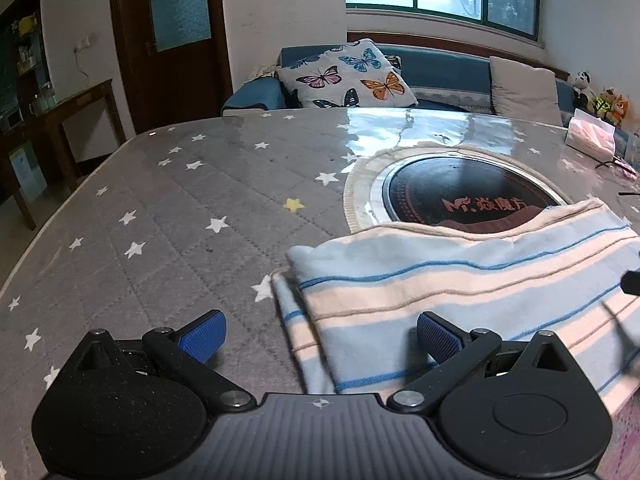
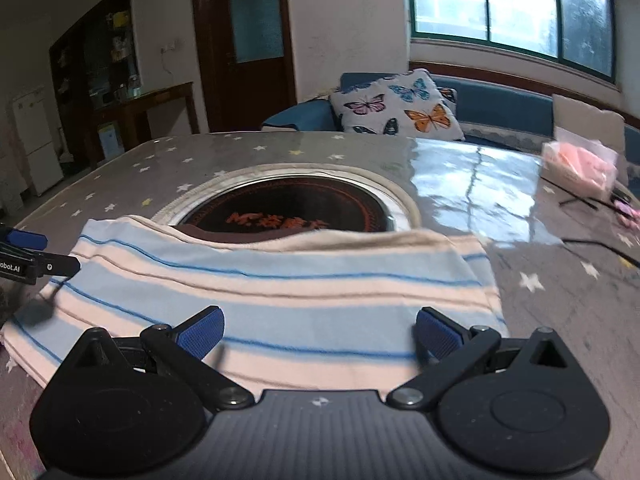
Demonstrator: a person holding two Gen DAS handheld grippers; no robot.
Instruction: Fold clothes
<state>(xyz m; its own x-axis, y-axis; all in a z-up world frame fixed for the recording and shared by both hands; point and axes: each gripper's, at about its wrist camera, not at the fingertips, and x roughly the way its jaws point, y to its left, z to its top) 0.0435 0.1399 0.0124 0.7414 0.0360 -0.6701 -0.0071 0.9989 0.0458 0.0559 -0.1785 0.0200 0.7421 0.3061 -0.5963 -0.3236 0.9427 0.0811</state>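
While hovering over the striped garment (image 2: 280,300), each hand-held gripper (image 2: 318,332) wide apart, empty

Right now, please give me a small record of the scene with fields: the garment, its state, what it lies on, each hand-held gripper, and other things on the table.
garment: striped cloth, pale blue and cream
state: folded flat, several layers
surface: grey star-patterned table cover
overlap: far edge covers part of the round black cooktop
left hand-held gripper: open, above the cloth's left edge, holding nothing
right hand-held gripper: open, above the cloth, holding nothing
other: tissue pack at far right
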